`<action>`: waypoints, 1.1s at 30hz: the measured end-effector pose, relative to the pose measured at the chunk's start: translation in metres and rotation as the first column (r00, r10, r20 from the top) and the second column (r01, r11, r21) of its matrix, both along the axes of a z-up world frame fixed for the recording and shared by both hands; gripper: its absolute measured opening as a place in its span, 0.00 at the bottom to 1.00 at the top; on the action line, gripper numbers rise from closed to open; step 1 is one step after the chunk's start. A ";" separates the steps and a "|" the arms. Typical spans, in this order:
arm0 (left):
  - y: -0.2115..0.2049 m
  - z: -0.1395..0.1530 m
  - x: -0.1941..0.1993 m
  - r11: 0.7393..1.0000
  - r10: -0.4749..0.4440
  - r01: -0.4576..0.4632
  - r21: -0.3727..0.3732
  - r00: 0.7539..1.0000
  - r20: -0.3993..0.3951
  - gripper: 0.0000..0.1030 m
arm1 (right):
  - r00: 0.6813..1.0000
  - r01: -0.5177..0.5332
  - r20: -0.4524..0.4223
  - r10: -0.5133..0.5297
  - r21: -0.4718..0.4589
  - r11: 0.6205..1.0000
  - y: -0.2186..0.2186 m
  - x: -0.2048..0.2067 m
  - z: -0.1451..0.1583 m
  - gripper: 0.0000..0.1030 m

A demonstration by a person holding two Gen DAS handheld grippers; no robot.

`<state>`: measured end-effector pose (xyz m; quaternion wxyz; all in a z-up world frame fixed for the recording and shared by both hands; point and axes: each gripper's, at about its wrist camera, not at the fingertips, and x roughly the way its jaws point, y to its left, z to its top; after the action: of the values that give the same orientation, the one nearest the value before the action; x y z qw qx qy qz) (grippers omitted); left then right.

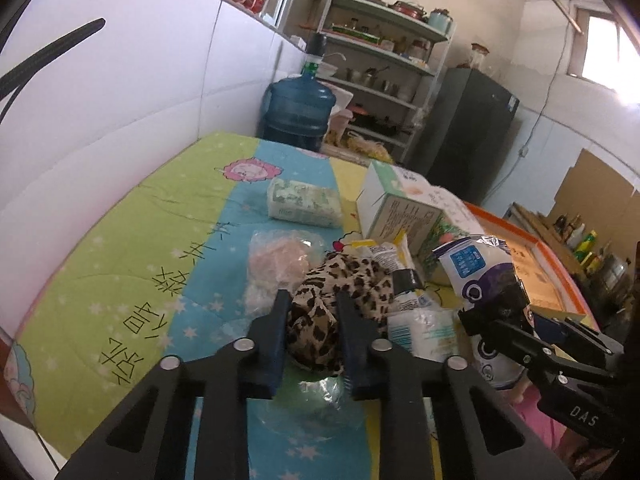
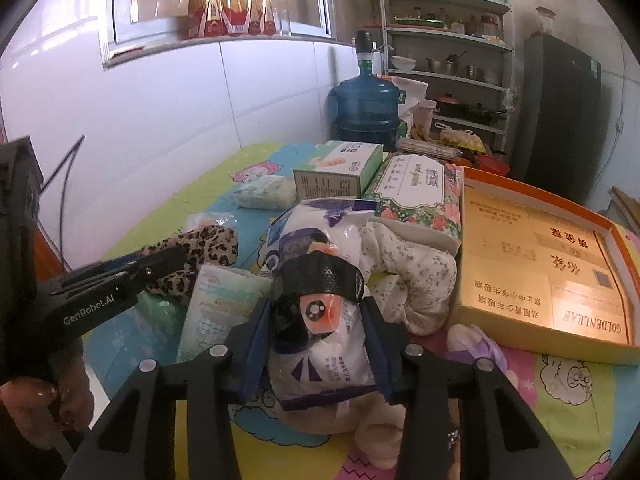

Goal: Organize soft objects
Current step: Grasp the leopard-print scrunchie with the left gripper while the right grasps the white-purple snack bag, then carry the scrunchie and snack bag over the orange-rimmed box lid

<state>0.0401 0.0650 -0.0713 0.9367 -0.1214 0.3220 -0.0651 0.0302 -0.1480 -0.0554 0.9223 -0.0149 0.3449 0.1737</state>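
Note:
My left gripper point(image 1: 313, 298) is shut on a crumpled leopard-print cloth point(image 1: 344, 280), which bunches up between its two dark pads. The cloth lies in the middle of a cartoon-print bedspread point(image 1: 120, 248). In the right wrist view the cloth point(image 2: 208, 240) shows at the left. My right gripper point(image 2: 318, 308) is shut on a white and purple plastic bag point(image 2: 320, 248) with a black band around it. The pads press into the bag's sides. That bag point(image 1: 476, 264) stands at the right in the left wrist view.
Around the grippers lie a wrapped tissue pack point(image 1: 304, 202), a green and white box point(image 1: 396, 200), a pink item in clear plastic point(image 1: 280, 258), a floral tissue pack point(image 2: 420, 196) and a flowered cloth point(image 2: 412, 276). An orange-rimmed flat box point(image 2: 540, 264) lies at the right. A water jug point(image 1: 298, 110) stands behind.

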 end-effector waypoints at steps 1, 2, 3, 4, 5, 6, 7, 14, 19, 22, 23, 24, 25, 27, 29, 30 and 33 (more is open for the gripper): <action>0.000 0.001 -0.002 1.000 -0.003 0.003 -0.006 1.000 0.009 0.18 | 1.000 0.001 0.005 -0.001 0.005 1.000 -0.001 -0.001 0.001 0.43; -0.001 0.003 -0.004 1.000 -0.004 0.004 -0.009 1.000 0.019 0.17 | 1.000 0.001 0.010 -0.001 0.008 1.000 -0.002 -0.003 0.003 0.42; -0.001 0.005 -0.006 1.000 -0.005 0.005 -0.010 1.000 0.027 0.17 | 1.000 0.002 0.016 -0.002 0.009 1.000 -0.002 -0.004 0.004 0.42; -0.002 0.008 -0.007 1.000 -0.005 0.006 -0.010 0.999 0.034 0.17 | 1.000 0.002 0.023 -0.002 0.011 1.000 -0.003 -0.005 0.006 0.42; -0.002 0.010 -0.009 1.000 -0.006 0.007 -0.011 0.999 0.043 0.17 | 1.000 0.001 0.031 -0.001 0.015 1.000 -0.004 -0.007 0.008 0.42; -0.002 0.013 -0.011 1.000 -0.007 0.008 -0.014 0.999 0.051 0.17 | 0.999 0.001 0.040 -0.002 0.019 1.000 -0.005 -0.009 0.011 0.42; -0.002 0.016 -0.012 1.000 -0.010 0.011 -0.016 0.998 0.059 0.17 | 0.999 0.003 0.046 -0.004 0.021 1.000 -0.005 -0.010 0.012 0.42; -0.003 0.045 -0.022 1.000 -0.026 0.027 -0.006 0.990 0.136 0.17 | 0.997 0.010 0.079 -0.014 0.052 0.999 -0.012 -0.019 0.024 0.42; -0.009 0.066 -0.026 0.999 -0.047 0.047 0.005 0.982 0.184 0.17 | 0.994 0.007 0.113 -0.015 0.070 0.998 -0.019 -0.024 0.036 0.42; -0.014 0.076 -0.029 0.998 -0.060 0.060 0.010 0.976 0.207 0.17 | 0.991 0.011 0.132 -0.021 0.082 0.997 -0.024 -0.027 0.042 0.41; -0.016 0.078 -0.030 0.998 -0.064 0.063 0.011 0.975 0.213 0.17 | 0.990 0.013 0.139 -0.025 0.088 0.996 -0.027 -0.028 0.045 0.41; -0.019 0.081 -0.030 0.998 -0.071 0.069 0.015 0.973 0.218 0.17 | 0.989 0.015 0.146 -0.029 0.093 0.996 -0.030 -0.029 0.046 0.41; -0.023 0.083 -0.029 0.997 -0.076 0.074 0.018 0.972 0.223 0.17 | 0.988 0.018 0.153 -0.034 0.099 0.995 -0.033 -0.030 0.049 0.41; -0.031 0.088 -0.029 0.996 -0.088 0.085 0.026 0.969 0.229 0.17 | 0.985 0.029 0.167 -0.045 0.103 0.994 -0.039 -0.031 0.052 0.41; -0.037 0.092 -0.029 0.995 -0.103 0.100 0.024 0.966 0.237 0.17 | 0.982 0.039 0.179 -0.058 0.108 0.993 -0.045 -0.032 0.056 0.41; -0.042 0.094 -0.029 0.994 -0.112 0.110 0.023 0.964 0.243 0.17 | 0.980 0.046 0.185 -0.066 0.110 0.993 -0.049 -0.033 0.058 0.41; -0.055 0.099 -0.027 0.990 -0.137 0.135 0.025 0.956 0.260 0.17 | 0.975 0.067 0.202 -0.091 0.123 0.990 -0.063 -0.034 0.064 0.41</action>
<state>0.0129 0.0103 0.0280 0.9646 -0.0860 0.2036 -0.1437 -0.0038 -0.2114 0.0084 0.9587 0.0341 0.2368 0.1537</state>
